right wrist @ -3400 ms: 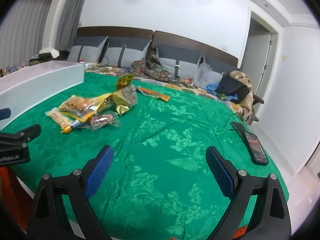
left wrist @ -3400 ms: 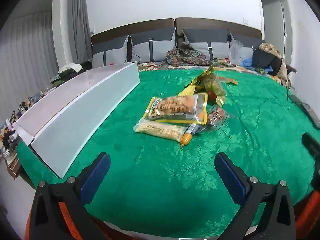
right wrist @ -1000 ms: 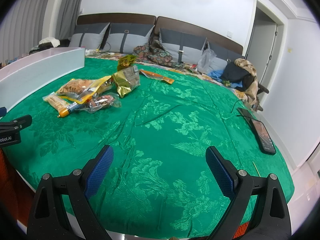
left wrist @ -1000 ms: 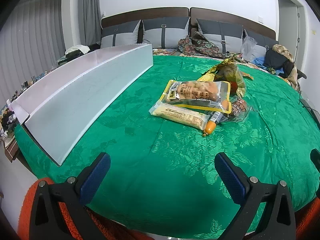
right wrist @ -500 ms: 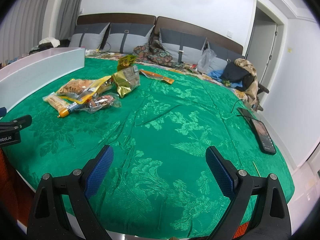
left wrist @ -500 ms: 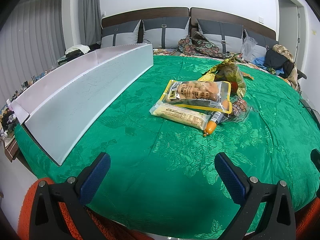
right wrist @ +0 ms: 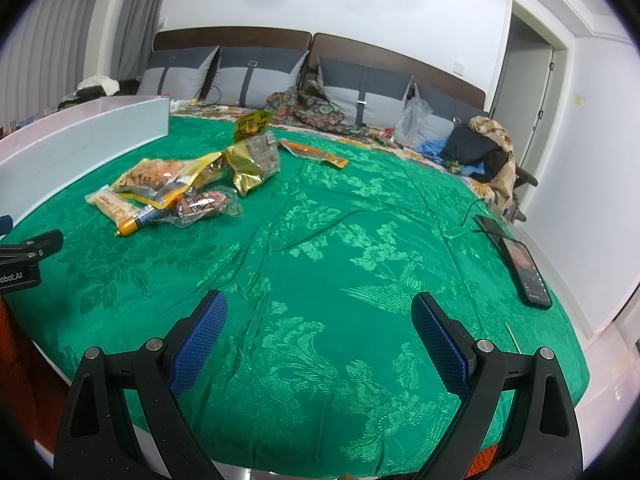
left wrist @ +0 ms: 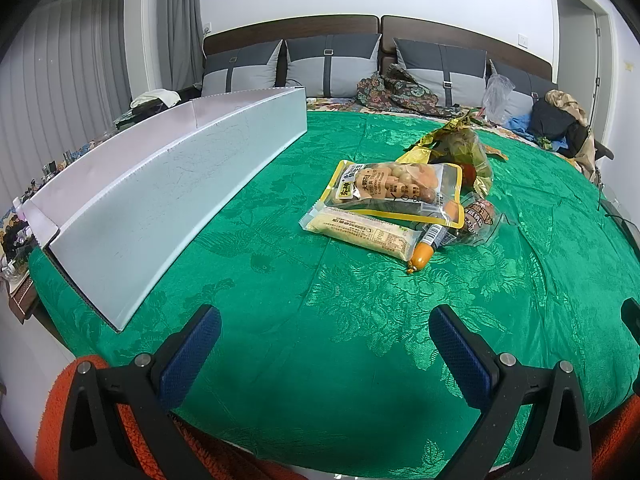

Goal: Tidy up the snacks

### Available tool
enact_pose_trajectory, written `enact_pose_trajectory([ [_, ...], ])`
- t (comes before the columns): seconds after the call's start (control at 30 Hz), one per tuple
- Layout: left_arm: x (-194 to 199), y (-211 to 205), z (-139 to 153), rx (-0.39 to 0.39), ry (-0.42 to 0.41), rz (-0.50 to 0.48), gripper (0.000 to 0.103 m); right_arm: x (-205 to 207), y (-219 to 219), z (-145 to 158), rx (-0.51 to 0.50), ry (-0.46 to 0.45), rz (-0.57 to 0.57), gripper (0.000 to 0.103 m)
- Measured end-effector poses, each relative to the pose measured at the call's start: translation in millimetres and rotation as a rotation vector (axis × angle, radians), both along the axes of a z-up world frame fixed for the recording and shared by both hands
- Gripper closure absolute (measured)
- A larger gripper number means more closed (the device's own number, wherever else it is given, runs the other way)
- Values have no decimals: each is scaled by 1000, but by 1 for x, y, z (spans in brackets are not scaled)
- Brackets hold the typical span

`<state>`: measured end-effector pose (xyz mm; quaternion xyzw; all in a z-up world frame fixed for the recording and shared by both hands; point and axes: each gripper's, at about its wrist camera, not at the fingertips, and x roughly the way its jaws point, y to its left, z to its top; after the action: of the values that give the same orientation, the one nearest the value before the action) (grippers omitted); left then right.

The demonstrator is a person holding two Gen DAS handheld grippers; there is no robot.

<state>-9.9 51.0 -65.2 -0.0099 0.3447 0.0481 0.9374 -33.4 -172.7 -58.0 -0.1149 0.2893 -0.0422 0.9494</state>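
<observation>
Since 3.4 s ago both views have settled; nothing shifts over the last second. Left gripper (left wrist: 324, 344) and right gripper (right wrist: 319, 326) hover at the bed's (left wrist: 360, 320) near edge, fingers wide apart, empty. Snacks (left wrist: 396, 200) lie mid-bed, untouched, beside the box (left wrist: 168, 184). Sorting not yet begun.

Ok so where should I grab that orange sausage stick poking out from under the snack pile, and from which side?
Probably the bare orange end of the sausage stick, approached from the near, open side of the green bedspread. That tip sticks out free toward the left gripper, while its far end is tucked under the yellow-edged snack bag. Close across its narrow width.
</observation>
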Motion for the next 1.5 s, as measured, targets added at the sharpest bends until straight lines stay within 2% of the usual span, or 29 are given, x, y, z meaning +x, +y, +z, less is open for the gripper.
enact_pose_trajectory([
  [0.73, 0, 1, 0, -3, 4, 1, 0, 0, 0, 0, 4, 6, -1, 8],
  [1.13, 9, 8, -7, -31, 45, 19, 0, 2, -3, -5, 9, 9, -5, 8],
  [1.3, 24, 10, -16, -51, 83, 14, 0, 16, -10, -10, 59, 86, 5, 8],
  [1.5, 45, 17, -36, -72, 169, 32, 0, 56, -23, -27, 101, 260, 33, 8],
])
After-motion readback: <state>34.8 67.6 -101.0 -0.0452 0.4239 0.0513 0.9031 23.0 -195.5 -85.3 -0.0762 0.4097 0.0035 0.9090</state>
